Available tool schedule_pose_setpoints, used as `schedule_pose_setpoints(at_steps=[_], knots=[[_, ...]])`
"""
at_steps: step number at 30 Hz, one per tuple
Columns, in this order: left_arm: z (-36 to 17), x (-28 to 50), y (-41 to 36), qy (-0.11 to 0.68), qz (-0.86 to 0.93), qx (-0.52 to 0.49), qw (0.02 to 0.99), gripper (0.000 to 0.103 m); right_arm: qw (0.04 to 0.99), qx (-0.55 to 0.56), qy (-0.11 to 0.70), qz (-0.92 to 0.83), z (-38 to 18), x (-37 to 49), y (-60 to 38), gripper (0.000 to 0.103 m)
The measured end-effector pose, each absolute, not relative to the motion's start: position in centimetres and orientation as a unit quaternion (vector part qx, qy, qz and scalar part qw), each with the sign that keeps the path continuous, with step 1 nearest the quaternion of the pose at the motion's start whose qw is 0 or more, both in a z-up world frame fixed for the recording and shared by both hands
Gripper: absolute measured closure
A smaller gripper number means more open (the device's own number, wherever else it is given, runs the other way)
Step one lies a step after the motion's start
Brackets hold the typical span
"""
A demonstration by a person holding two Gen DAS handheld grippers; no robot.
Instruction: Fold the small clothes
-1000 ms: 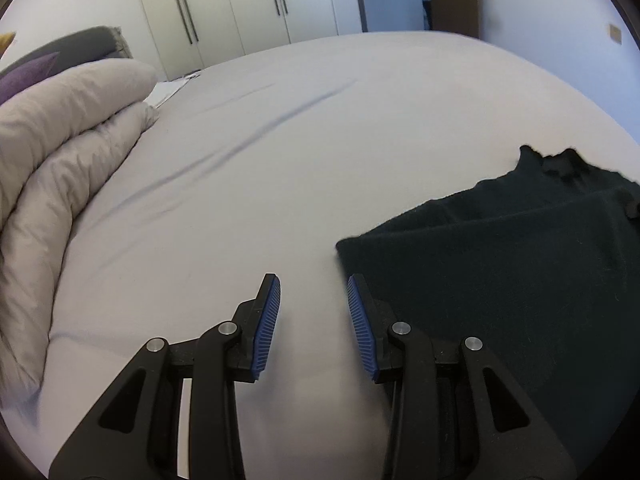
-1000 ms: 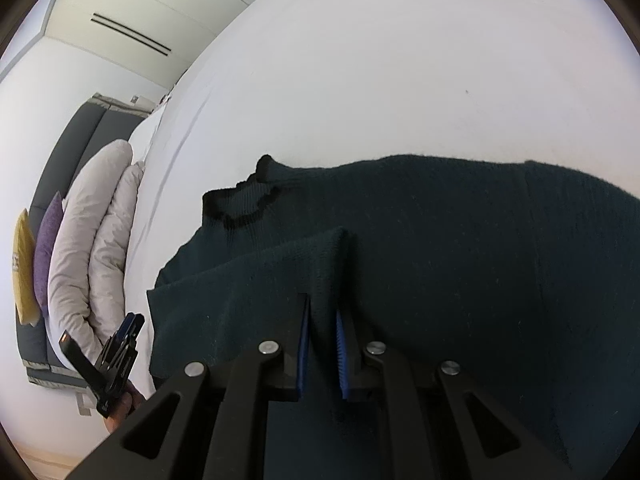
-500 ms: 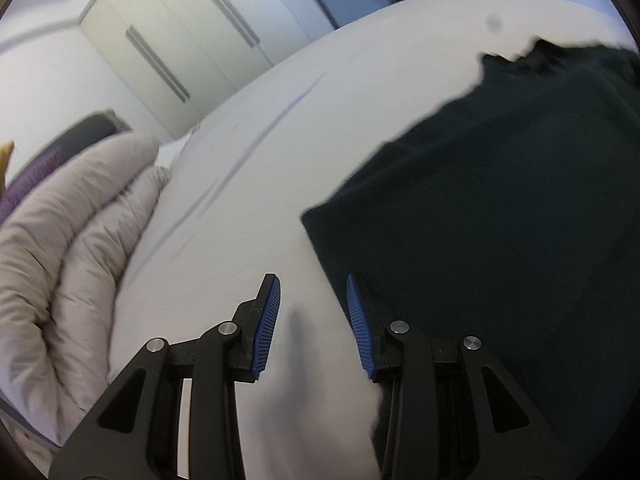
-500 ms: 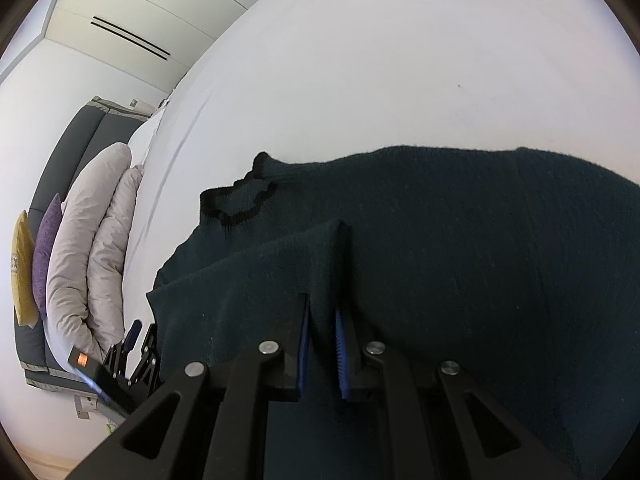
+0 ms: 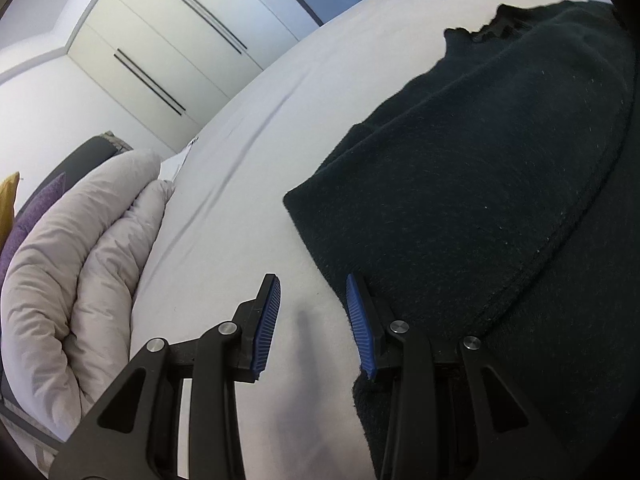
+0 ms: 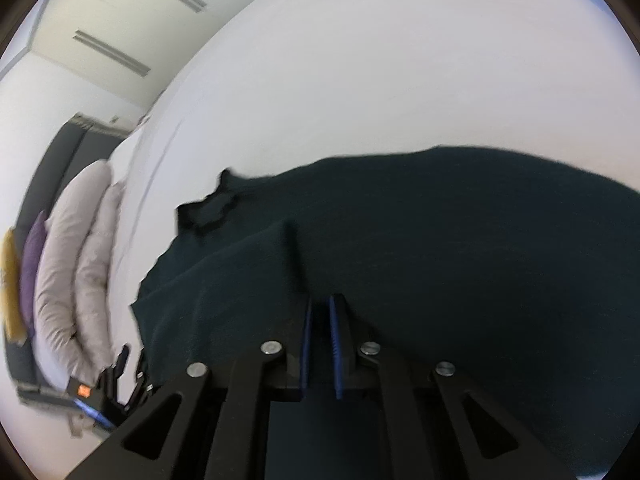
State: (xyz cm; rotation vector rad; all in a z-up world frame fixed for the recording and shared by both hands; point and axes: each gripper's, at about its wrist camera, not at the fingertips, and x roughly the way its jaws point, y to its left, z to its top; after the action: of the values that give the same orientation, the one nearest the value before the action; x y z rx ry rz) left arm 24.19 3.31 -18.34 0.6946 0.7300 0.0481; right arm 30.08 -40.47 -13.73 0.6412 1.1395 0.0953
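Far left there's a rolled-up pale grey puffy duvet [image 5: 76, 264] on the white bed sheet [image 5: 224, 216]. The left gripper [image 5: 312, 320] hangs wide open, empty, at the dark green knit sweater [image 5: 460, 208]'s corner. The right gripper [image 6: 320, 344] is pinched tight on a sweater fold.

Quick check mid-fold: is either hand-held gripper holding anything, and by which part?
The right hand-held gripper is shut on the dark sweater, pinching a raised fold of fabric. The left hand-held gripper is open at the sweater's edge, holding nothing.
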Motion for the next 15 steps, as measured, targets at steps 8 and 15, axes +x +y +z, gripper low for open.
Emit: schedule_pose_setpoints(at_steps=[8,15], knots=[[-12.7,26.7,3.4,0.344,-0.002,0.228,0.911,0.069,0.798,0.357,0.457,0.167,-10.6,29.6,-37.8,0.090],[-16.9,29.1,1.3,0.400,-0.022,0.256,0.880,0.069,0.753,0.389,0.514,0.134,-15.6,31.3,-37.3,0.090]])
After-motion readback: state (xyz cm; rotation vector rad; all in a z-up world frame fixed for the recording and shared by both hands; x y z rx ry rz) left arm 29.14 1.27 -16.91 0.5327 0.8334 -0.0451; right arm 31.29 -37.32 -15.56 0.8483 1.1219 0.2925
